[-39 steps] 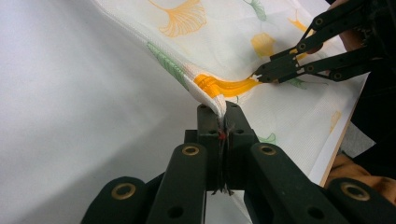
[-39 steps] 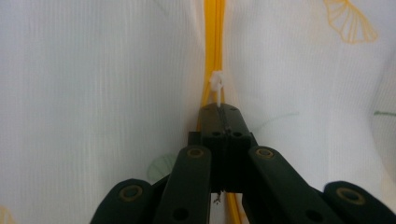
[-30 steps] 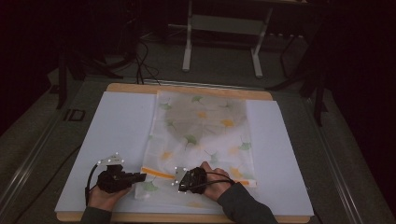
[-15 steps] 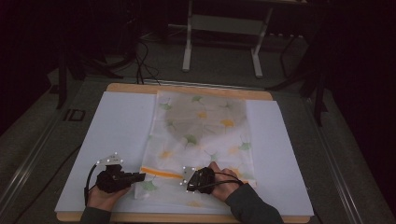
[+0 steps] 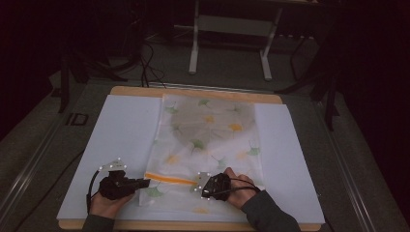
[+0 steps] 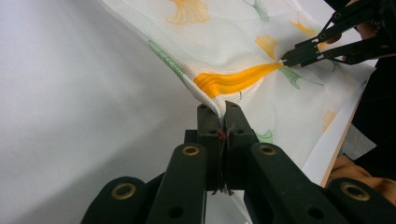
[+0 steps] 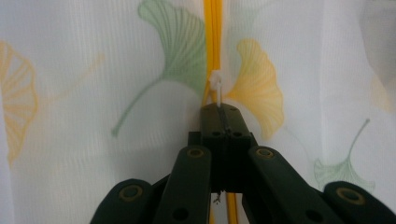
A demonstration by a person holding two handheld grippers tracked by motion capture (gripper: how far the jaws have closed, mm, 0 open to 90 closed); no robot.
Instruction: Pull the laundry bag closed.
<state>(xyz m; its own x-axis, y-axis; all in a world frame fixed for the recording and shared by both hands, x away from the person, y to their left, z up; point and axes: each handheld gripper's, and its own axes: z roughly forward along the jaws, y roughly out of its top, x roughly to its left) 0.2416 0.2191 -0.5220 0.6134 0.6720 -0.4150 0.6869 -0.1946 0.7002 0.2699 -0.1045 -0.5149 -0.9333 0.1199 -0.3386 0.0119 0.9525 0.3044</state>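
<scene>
Dim room, pale sheet over a wooden table [image 5: 193, 92], w/ a white mesh zip bag printed with green and yellow ginkgo leaves [image 5: 208, 140] lying down the middle.

Right gripper [image 7: 223, 108]: jaws clenched on the small white zipper pull [image 7: 215, 84], which sits on the orange zipper [image 5: 169, 178] running across the bag's near end. Left gripper [image 6: 222, 108]: jaws pinched tight on the bag's fabric edge at the zipper's end, lifting it into a small ridge off the sheet. In the high view the left gripper [image 5: 126, 183] sits at the bag's near-left corner and the right gripper [image 5: 209, 184] is further along the orange line, a hand behind each.

Step in hand, as I read it: running the zipper along the bag, left anchoring the cloth, right drawing the pull. Can't tell from the frames whether that opens or closes it. Next move prob. needs a steady drag along the zipper line while the left keeps tension, so the mesh doesn't bunch.

Vs 1 s ago: right gripper has slid further right, more orange zipper exposed btw the two; left gripper unchanged.
</scene>
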